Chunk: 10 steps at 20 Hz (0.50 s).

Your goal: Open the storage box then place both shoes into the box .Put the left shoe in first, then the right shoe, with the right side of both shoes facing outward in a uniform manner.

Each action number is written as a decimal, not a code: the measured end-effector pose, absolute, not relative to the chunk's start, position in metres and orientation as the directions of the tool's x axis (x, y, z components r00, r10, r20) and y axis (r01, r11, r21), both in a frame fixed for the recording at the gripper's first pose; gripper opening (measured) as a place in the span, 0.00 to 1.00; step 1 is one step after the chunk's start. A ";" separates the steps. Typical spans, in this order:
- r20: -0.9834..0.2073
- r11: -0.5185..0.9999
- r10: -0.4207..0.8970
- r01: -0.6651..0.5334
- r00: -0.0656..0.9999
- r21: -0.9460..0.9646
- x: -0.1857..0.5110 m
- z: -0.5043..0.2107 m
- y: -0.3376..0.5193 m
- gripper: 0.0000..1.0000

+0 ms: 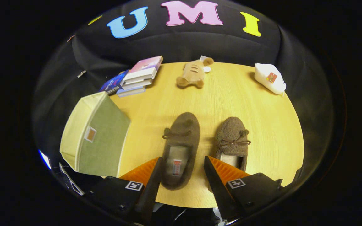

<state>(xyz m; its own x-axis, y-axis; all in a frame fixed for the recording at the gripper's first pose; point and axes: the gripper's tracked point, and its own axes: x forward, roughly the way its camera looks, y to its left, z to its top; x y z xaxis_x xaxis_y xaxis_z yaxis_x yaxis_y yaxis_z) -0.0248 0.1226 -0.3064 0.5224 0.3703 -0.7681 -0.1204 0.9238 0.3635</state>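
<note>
Brown shoes side by side — box shut.

We see the gripper with its fingers spread wide, the heel of the left shoe lying between them. The right shoe sits just beside it, to the right. Left of both stands the storage box. Beyond, along the far edge of the table, lie a stack of books, a plush toy and a pouch.
</note>
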 end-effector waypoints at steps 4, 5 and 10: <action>-0.809 0.935 0.334 -0.058 0.484 0.351 -0.010 -0.343 0.131 0.76; -0.817 0.935 0.330 -0.044 0.473 0.352 -0.006 -0.350 0.134 0.70; -0.861 0.956 0.275 -0.024 0.428 0.294 0.005 -0.387 0.134 0.58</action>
